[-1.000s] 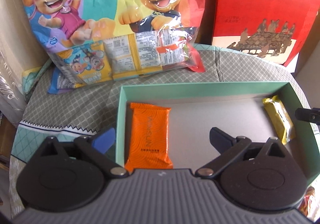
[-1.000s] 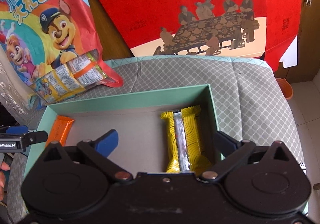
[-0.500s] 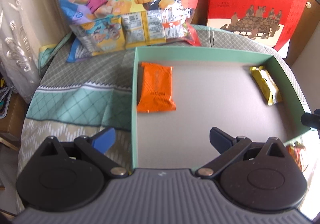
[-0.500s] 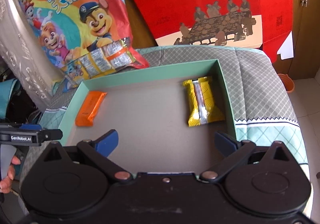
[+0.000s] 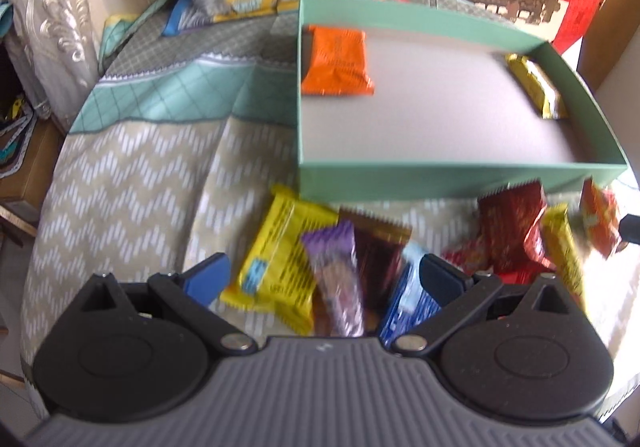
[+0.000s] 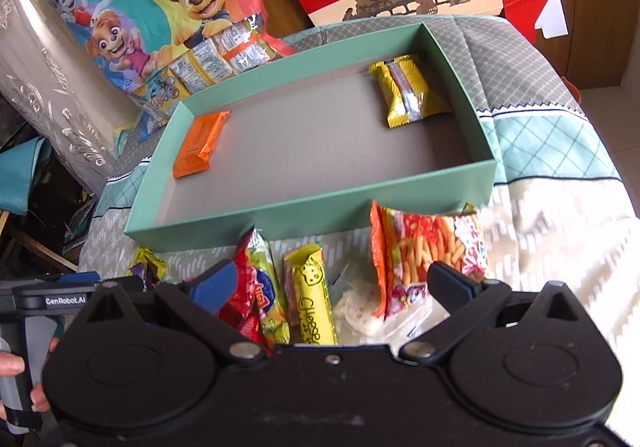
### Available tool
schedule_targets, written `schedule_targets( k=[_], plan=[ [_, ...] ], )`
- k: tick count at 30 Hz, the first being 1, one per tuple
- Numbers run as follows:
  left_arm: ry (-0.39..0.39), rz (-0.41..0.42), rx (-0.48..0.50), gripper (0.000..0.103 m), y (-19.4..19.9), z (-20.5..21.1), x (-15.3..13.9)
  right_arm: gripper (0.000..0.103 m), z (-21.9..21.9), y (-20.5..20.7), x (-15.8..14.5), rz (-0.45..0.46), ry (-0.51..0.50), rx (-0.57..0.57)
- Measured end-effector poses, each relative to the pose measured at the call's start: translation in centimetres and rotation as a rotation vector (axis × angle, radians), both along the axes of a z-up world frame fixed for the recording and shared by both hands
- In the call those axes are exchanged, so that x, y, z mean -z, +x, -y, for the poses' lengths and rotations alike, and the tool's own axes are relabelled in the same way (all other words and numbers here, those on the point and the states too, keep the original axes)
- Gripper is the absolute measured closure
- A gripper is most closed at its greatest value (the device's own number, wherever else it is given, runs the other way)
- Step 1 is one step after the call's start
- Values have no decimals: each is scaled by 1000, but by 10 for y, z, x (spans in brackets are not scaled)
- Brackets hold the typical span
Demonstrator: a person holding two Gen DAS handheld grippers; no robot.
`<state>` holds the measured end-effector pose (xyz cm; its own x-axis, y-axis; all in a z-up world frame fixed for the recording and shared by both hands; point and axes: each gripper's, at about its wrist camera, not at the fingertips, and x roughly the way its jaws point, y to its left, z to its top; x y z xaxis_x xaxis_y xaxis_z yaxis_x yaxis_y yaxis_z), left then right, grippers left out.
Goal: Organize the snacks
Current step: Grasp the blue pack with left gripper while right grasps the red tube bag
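Cloth-covered bench [image 6: 560, 135] carries everything. Largest item on it: shallow green box [image 6: 304, 219], open-topped, sitting toward the bench's far edge. Inside, only two snacks so far: an orange packet [image 6: 200, 145] in the box's far-left corner and a yellow packet [image 6: 410, 91] against its right wall near the far corner; the grey floor between them is bare. Judged progress: early, two placed, most left. Remaining snacks lie in a loose heap on the cloth along the bench's near edge, just in front of the box's near wall: a fries bag [image 6: 424, 251], a yellow cheese stick [image 6: 314, 299], a red-and-yellow pack [image 6: 256, 287], a flat yellow pack [image 5: 280, 263], a purple bar [image 5: 336, 279], a dark red pack [image 5: 512, 231]. Right gripper [image 6: 326, 283] hangs over the heap, jaws wide apart and just starting to close, gripping nothing. Left gripper [image 5: 324, 275] likewise over the heap, jaws apart, empty; view blurred.
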<state>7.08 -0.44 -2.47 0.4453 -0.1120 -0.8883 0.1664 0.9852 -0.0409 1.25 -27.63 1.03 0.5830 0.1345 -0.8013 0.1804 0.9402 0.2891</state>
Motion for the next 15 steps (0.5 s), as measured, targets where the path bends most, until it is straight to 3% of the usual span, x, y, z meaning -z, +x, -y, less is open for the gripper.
schedule_targets(
  k=[3,7,9,13,15],
  plan=[
    [1,24,27,0,-15,1,4,22,-3,-9,8,-16,11,13],
    [18,72,94,4,-29,12,4,32,-8,-18,15,-24,15,15],
    [31,87,128,11,-33,20,3,38,-11,-22,18,-27,17,9],
    [29,89,186,20,-39,32,5,40,-21,-32,20,-31,41,-36],
    [30,83,220,32,-43,38,8,40,-28,-38,21,-38,42,-77]
  ],
)
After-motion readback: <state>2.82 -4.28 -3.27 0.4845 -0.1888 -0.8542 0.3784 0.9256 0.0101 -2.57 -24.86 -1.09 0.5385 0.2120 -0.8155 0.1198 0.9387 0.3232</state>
